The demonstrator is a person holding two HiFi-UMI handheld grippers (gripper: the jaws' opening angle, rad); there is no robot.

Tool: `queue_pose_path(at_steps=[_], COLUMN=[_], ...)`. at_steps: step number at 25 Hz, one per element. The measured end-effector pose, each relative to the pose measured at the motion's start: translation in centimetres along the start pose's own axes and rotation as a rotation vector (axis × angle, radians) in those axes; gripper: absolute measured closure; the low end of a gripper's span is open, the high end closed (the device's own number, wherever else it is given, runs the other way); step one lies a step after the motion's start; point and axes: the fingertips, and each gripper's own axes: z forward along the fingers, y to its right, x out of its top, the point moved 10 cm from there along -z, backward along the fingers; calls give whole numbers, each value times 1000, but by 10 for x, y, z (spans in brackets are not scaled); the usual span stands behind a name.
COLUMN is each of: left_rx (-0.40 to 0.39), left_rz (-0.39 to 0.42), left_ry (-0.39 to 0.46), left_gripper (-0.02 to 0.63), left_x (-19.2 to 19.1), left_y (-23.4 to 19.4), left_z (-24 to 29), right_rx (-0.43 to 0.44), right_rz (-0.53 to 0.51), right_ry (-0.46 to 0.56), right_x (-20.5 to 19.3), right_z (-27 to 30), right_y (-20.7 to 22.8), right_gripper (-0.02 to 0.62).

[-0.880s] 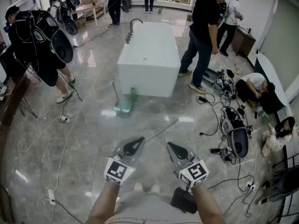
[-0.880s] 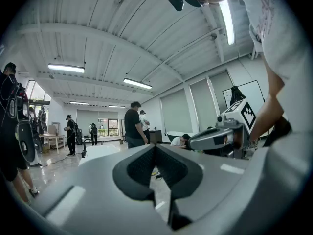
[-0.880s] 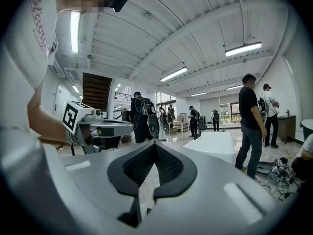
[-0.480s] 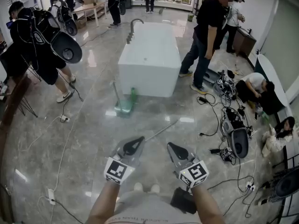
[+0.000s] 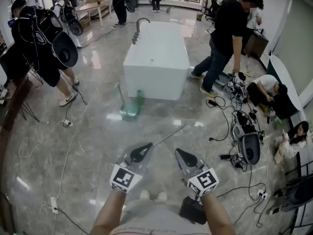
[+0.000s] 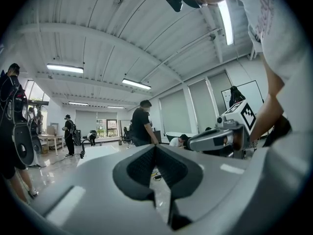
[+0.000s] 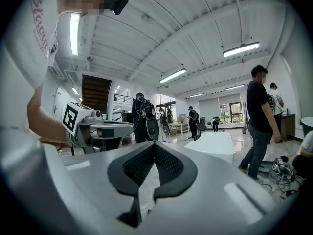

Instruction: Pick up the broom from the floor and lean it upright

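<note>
The broom [image 5: 168,135] lies on the shiny floor, its thin silvery handle running from upper right down to the left gripper's tip; its head is hidden under that gripper. My left gripper [image 5: 142,152] is held level just above the floor, jaws shut with nothing in them, as the left gripper view [image 6: 155,148] also shows. My right gripper [image 5: 185,155] hovers beside it, to the right of the handle, also shut and empty [image 7: 155,146]. Neither touches the broom as far as I can tell.
A white bathtub [image 5: 156,58] stands ahead, with a green dustpan [image 5: 129,113] upright at its near corner. Cables and gear [image 5: 242,136] litter the floor at right. One person [image 5: 222,43] bends over right of the tub; another [image 5: 44,48] stands at left.
Both grippers have stayed where they were. The person in black right of the tub has stepped right and bent forward; the person at left has shifted slightly.
</note>
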Motion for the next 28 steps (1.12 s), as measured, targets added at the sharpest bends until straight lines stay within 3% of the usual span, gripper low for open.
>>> queue_pose_path(at_steps=[4, 13, 19, 28], left_rx=[2, 23, 6, -46], left_rz=[-28, -5, -28, -13], left_ry=[10, -20, -69, -82], left_gripper=[606, 606, 606, 606], left_x=[-2, -2, -15, -32], left_y=[5, 17, 20, -29], left_z=[6, 36, 54, 119], right_rx=[-2, 15, 5, -28], right_rz=[12, 7, 39, 34], right_ry=[2, 0, -13, -48], right_x=[-4, -6, -19, -29], right_z=[-7, -13, -10, 36], right_y=[6, 38, 60, 110], right_gripper=[594, 594, 594, 594])
